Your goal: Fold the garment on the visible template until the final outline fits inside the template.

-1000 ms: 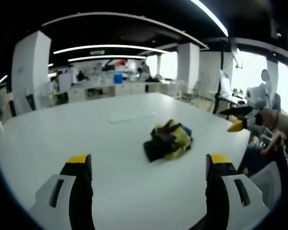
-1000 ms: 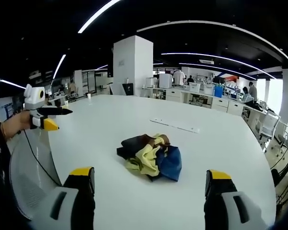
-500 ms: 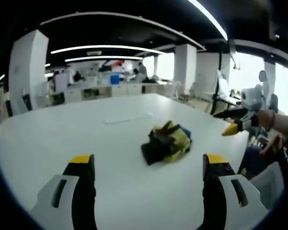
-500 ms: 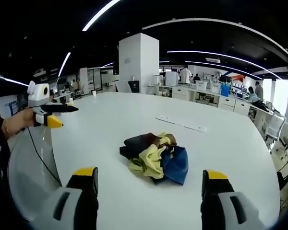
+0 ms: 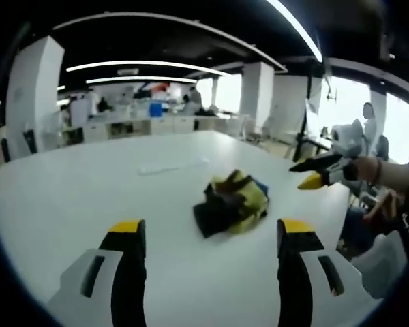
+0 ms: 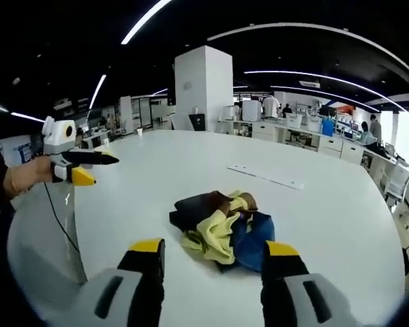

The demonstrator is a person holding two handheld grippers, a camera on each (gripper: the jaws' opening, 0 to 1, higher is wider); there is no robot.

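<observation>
Both grippers, left gripper (image 5: 208, 235) and right gripper (image 6: 213, 255), unclenched, empty. Garment (image 6: 220, 223) crumpled mid table (image 6: 341, 225) (template unclear). Soft, light, floppy; best pinch loose outer edge.

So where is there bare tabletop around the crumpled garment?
Bare white table lies on every side of the garment: between it and the flat strip behind, and toward the left gripper. The only tight spot is right before the right gripper.

Large white table (image 6: 341, 225), crumpled yellow, blue and dark garment (image 6: 221, 226) lying on it, thin white strip (image 6: 268, 176) beyond
</observation>
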